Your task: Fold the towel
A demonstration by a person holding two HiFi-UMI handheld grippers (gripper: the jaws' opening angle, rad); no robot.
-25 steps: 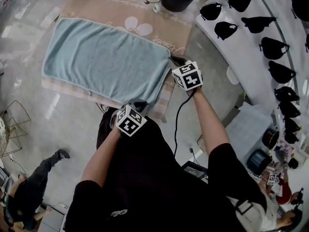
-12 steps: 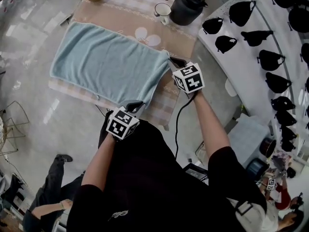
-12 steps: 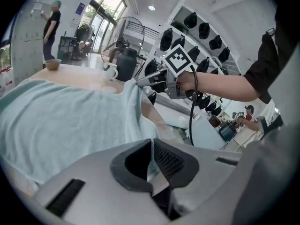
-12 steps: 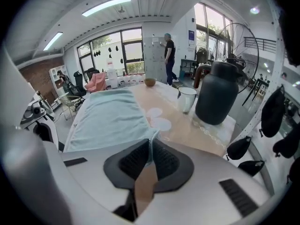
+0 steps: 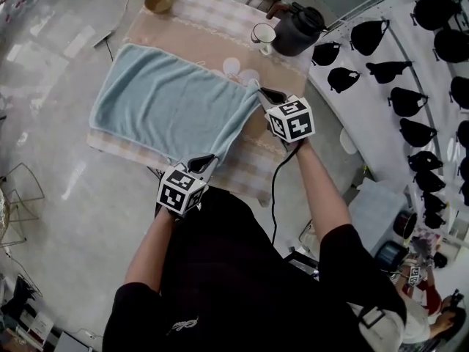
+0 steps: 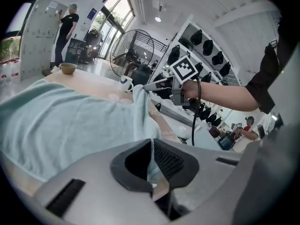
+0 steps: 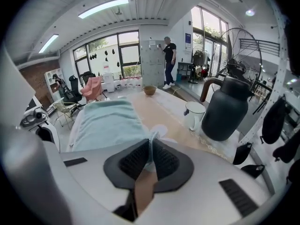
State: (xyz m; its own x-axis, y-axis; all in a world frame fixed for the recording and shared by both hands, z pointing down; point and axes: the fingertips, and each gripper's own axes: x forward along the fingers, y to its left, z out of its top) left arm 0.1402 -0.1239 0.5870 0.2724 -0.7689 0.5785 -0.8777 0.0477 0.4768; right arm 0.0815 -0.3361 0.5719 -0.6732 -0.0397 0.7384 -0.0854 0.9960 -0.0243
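A light blue towel [image 5: 172,108] lies spread on a small table with a beige checked cloth [image 5: 253,160]. Its near short edge is lifted off the table between my two grippers. My left gripper [image 5: 207,160] is shut on the towel's [image 6: 61,125] near left corner, the cloth pinched between its pads [image 6: 165,159]. My right gripper [image 5: 259,92] is shut on the near right corner, and the towel [image 7: 110,121] stretches away from its jaws. The right gripper [image 6: 154,84] also shows in the left gripper view, holding the raised corner.
At the table's far end stand a black jug [image 5: 300,29], a white mug [image 5: 263,34] and a small bowl [image 5: 160,1]. A white shelf with black caps [image 5: 381,31] curves along the right. A person [image 7: 168,62] stands far off by a cabinet.
Both grippers have risen and moved toward the table's far end, drawing the towel's near edge up off the cloth. The jaws stayed closed on the corners.
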